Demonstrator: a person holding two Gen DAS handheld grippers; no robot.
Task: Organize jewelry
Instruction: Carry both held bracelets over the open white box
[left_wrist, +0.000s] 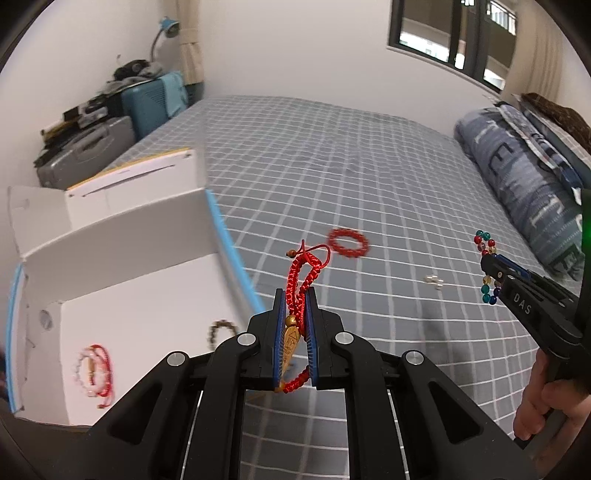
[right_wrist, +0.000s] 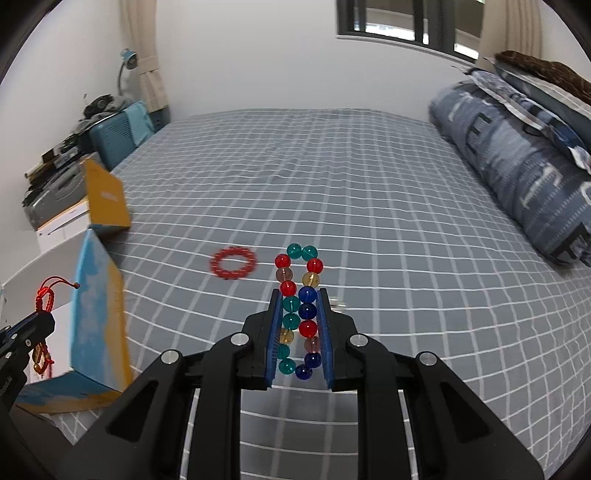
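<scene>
My left gripper (left_wrist: 295, 293) is shut on a red braided cord bracelet (left_wrist: 301, 273) with a gold pendant, held above the bed beside the open white box (left_wrist: 122, 295). It also shows in the right wrist view (right_wrist: 46, 295). My right gripper (right_wrist: 298, 291) is shut on a bracelet of coloured glass beads (right_wrist: 299, 306), seen too in the left wrist view (left_wrist: 487, 243). A red bead bracelet (left_wrist: 349, 243) (right_wrist: 233, 263) lies on the bed. Small pearl pieces (left_wrist: 434, 281) lie near it. Inside the box lie a red-and-white bracelet (left_wrist: 94, 369) and a dark bead bracelet (left_wrist: 221, 328).
The bed has a grey checked sheet (right_wrist: 332, 177). A rolled blue quilt (right_wrist: 517, 166) lies along the right side. The box's blue-and-yellow outer wall (right_wrist: 98, 317) stands at the left. Suitcases (left_wrist: 92, 147) stand beyond the bed's left edge.
</scene>
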